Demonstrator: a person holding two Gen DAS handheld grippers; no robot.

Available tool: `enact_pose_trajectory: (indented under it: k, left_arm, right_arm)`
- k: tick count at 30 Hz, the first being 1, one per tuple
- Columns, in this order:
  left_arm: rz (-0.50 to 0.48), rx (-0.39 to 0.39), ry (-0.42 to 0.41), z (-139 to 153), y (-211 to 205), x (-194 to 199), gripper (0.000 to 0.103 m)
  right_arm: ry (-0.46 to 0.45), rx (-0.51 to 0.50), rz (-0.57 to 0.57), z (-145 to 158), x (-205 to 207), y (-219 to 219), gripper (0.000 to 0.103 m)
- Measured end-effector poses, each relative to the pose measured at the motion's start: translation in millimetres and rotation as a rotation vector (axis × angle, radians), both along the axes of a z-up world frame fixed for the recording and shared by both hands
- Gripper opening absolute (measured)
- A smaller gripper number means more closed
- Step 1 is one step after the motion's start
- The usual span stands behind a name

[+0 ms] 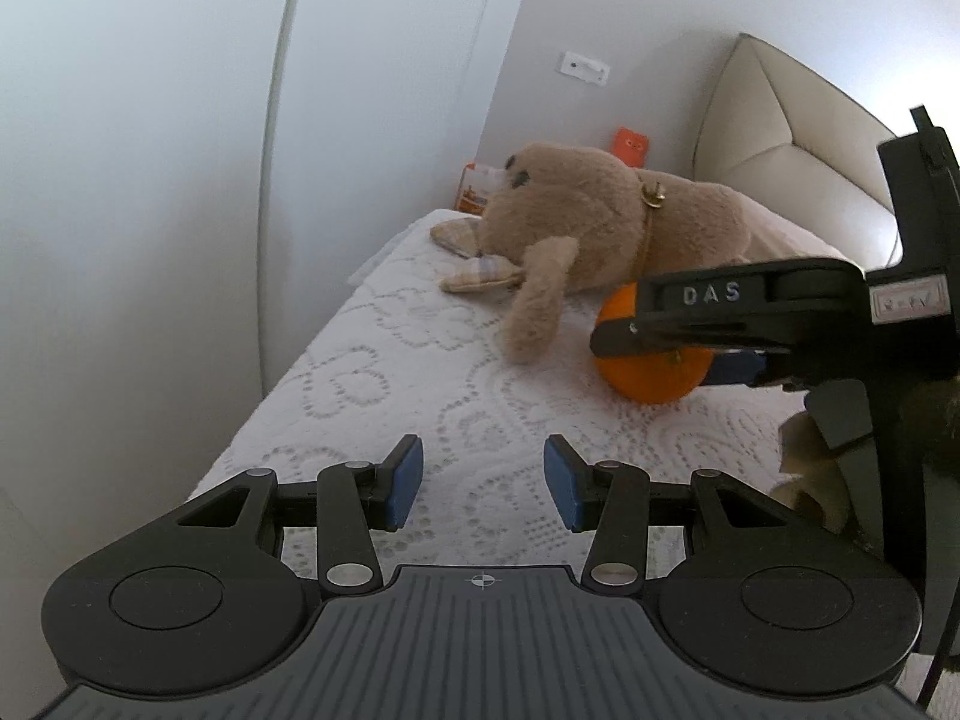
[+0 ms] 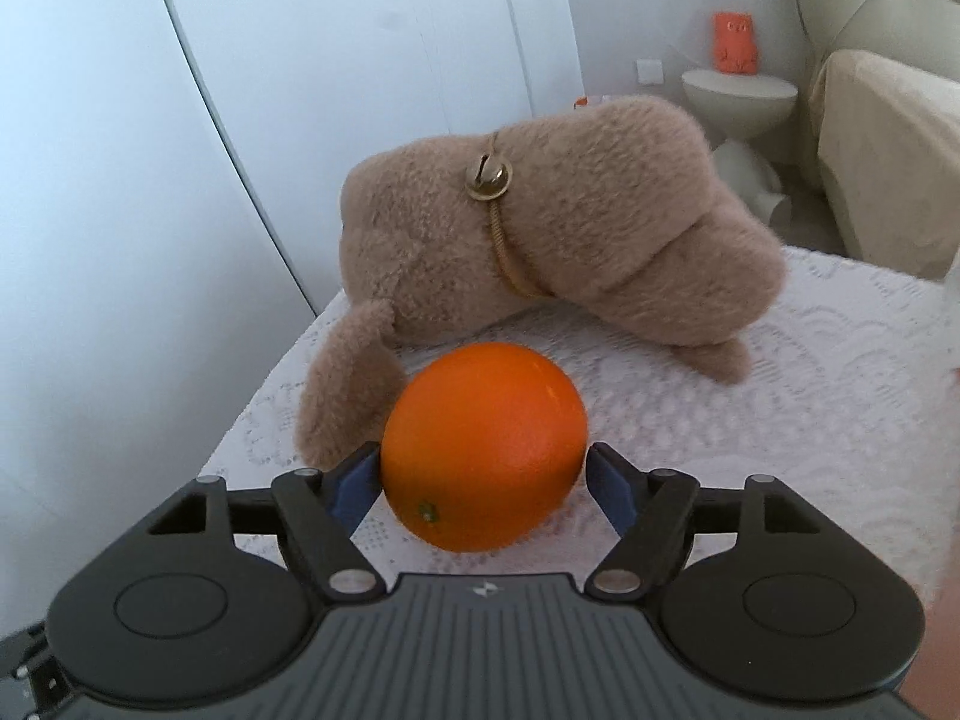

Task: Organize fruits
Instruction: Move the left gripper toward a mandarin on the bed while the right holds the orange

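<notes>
Right gripper (image 2: 483,480) clasping glossy round orange (image 2: 483,444) (left gripper (image 1: 483,483) spread) beside shaggy plush (image 2: 540,228).

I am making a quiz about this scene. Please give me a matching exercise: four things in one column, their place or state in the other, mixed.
1. orange
2. plush toy
3. left hand-held gripper
4. orange owl figure

a. open, holds nothing
b. on the small round table
c. between the right hand-held gripper's fingers
d. lying on the lace cover

Pairs: 1-c, 2-d, 3-a, 4-b
</notes>
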State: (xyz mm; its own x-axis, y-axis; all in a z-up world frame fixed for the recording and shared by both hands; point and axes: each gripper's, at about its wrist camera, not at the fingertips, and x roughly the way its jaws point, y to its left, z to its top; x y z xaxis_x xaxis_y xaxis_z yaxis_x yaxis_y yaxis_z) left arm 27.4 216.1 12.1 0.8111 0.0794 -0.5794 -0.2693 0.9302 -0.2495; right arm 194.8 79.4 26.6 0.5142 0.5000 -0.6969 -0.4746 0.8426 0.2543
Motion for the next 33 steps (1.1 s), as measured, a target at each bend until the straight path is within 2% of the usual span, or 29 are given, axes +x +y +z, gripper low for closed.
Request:
enact_pose_trajectory:
  k: [7,11,14,19,23,27,33]
  left_arm:
    - [-0.015,-0.014,-0.007,-1,-1,-2,0.049]
    - [-0.051,-0.011,-0.005,-1,-10,0,0.049]
    - [-0.096,-0.006,-0.013,3,-22,3,0.049]
    - [-0.196,0.02,0.002,18,-54,18,0.049]
    - [-0.363,-0.005,0.033,37,-90,46,0.049]
    - [-0.511,0.085,0.108,48,-143,82,0.049]
    - [-0.584,0.228,0.211,38,-193,120,0.049]
  right_arm:
    - [-0.033,-0.078,0.091,2,-25,-11,0.071]
    - [-0.056,-0.117,0.12,6,-59,-37,0.071]
    - [-0.052,-0.109,0.124,7,-90,-68,0.071]
    - [-0.08,-0.063,0.02,10,-132,-120,0.071]
    - [-0.073,-0.071,-0.078,1,-148,-153,0.071]
    - [-0.04,0.067,-0.083,-9,-145,-184,0.071]
    - [-0.079,0.126,-0.049,-20,-151,-193,0.071]
